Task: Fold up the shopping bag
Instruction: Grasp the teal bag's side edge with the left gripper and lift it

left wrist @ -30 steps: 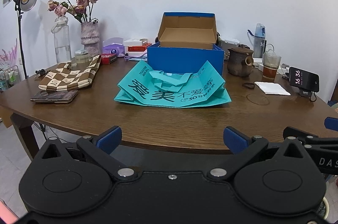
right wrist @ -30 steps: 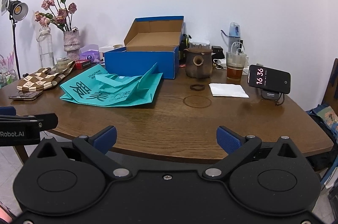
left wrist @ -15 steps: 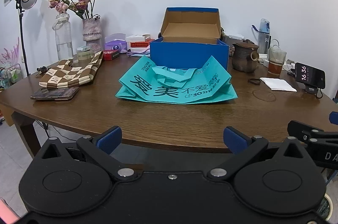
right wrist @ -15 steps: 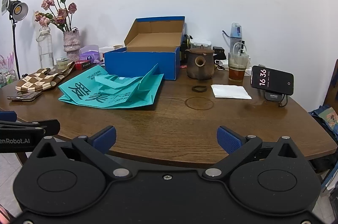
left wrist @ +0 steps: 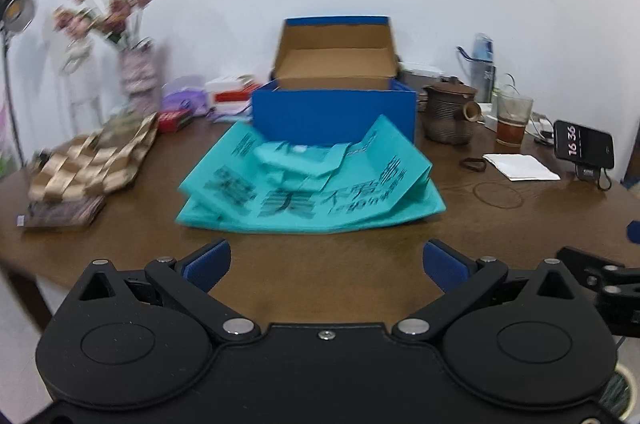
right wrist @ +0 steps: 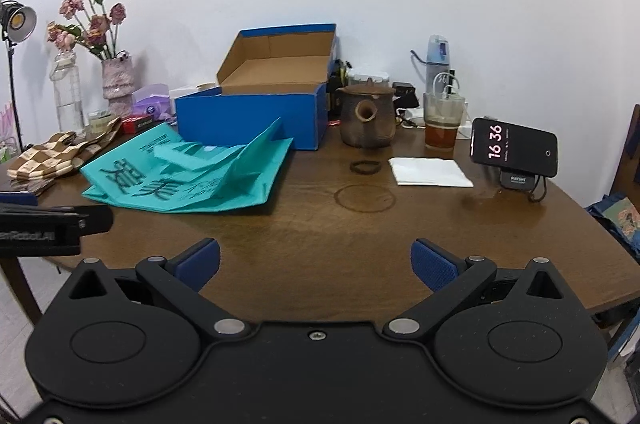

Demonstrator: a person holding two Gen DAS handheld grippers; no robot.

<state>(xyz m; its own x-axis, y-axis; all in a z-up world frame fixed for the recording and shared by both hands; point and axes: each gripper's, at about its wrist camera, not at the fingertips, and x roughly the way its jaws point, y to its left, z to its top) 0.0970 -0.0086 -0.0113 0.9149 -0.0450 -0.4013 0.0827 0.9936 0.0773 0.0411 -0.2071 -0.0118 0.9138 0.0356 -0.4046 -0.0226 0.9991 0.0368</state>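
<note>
Shopping bag [left wrist: 312, 180] lies beyond both gaping, level grippers, untouched.

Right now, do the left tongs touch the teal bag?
Apart. In the left wrist view, bare table shows between the open left tongs and the teal bag.

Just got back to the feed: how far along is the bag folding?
Barely started. The teal bag lies flattened but rumpled on the table, right in front of the blue box, handles loose on top and one side panel sticking up; no fold is visible yet. The left gripper and right gripper are both open, empty and short of the bag. Every step is left: reach it, grip it, fold it over.
</note>
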